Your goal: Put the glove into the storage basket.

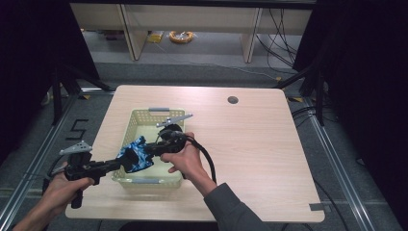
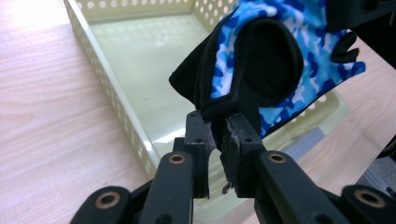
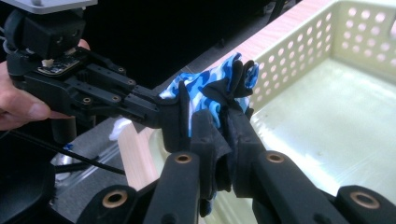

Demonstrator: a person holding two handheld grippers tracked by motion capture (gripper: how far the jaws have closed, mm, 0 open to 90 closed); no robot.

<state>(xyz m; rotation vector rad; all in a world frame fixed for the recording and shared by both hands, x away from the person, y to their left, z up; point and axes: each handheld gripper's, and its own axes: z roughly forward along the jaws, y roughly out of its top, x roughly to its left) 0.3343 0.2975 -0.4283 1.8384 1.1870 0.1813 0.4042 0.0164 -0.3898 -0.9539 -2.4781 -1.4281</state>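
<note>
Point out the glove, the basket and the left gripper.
glove (image 2: 308, 42), left gripper view, blue camouflage back.
basket (image 1: 126, 129), high view, left perforated wall.
left gripper (image 2: 218, 128), left gripper view, between its fingertips, shut on the glove's hem.

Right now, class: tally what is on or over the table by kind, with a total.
Blue camouflage glove: 1
Cream perforated basket: 1
Hand-held tools: 2, left tool and right tool, both pinching the glove
Total: 4
</note>
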